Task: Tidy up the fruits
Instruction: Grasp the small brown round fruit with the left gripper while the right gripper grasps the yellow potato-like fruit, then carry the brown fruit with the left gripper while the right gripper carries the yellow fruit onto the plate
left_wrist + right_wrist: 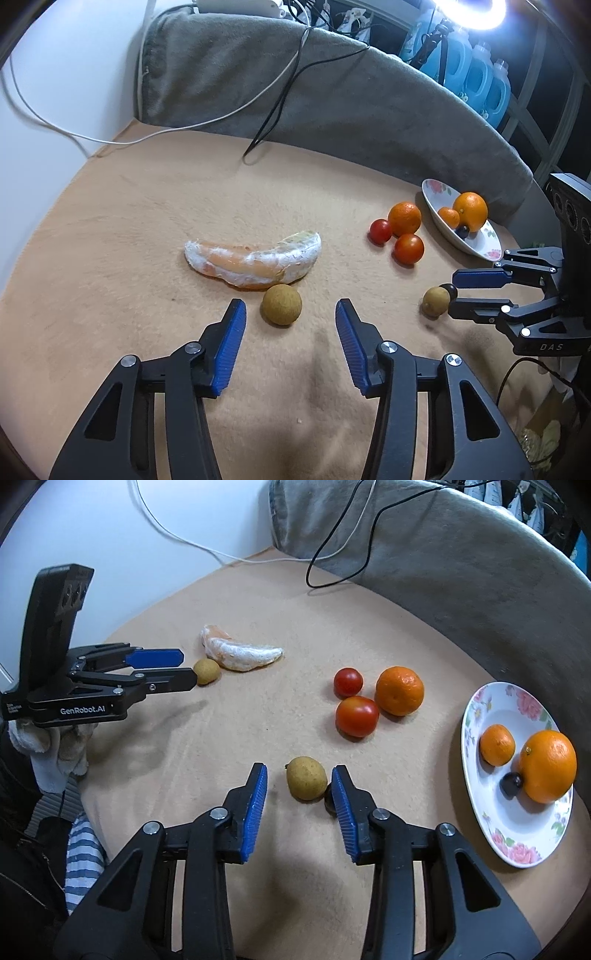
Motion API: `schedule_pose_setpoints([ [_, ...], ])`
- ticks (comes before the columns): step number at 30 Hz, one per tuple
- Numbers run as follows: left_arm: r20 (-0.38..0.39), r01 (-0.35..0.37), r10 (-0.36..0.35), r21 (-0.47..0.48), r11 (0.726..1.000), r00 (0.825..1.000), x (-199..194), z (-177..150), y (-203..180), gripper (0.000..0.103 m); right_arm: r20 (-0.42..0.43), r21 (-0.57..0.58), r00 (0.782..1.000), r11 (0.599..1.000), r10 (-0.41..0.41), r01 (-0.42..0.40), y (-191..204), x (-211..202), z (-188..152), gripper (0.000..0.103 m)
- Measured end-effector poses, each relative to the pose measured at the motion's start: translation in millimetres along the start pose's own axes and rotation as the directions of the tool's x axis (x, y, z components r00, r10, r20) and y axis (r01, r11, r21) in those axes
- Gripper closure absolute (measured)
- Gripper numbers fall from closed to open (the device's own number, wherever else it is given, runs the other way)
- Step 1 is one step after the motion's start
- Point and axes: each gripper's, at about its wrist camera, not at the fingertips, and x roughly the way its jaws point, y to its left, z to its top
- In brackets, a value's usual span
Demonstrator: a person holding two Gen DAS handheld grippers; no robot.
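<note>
A tan blanket (147, 229) covers the surface. Behind it lies a grey cushion (332, 92); left of the cushion a white wall (66, 55), above right a ring light (476, 11).

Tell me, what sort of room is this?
Probably a home room set up for recording: a tan blanket spread as a work surface, a ring light above, and blue detergent bottles shelved behind.

A ring light (469, 11) glares white at one o'clock in the left wrist view. Soft shadows lie under both tongs. Both pictures are sharp centrally, with fisheye bending and dark corners.
</note>
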Motion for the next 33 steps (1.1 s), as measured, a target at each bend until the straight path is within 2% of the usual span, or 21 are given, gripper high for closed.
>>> schedule_pose_setpoints([
  [11,-0.024,-0.013,0.013,0.009,1.000,1.000,13,4,2,0.060,-0.041,-0.040,0.999,0.999,-0.027,0.026,4,15,5,0.068],
  [17,-0.034,-0.024,0.024,0.010,1.000,0.999,19,3,3,0.070,-0.052,-0.056,0.998,0.998,-0.042,0.039,6,21,6,0.076],
  [21,-0.034,-0.023,0.023,0.010,1.000,0.999,19,3,3,0.079,-0.053,-0.067,0.997,0.997,-0.051,0.047,8,22,6,0.076],
  [33,-0.015,-0.017,0.017,0.010,1.000,1.000,13,5,2,0.080,-0.020,-0.039,0.999,0.998,-0.043,0.042,6,14,6,0.077],
])
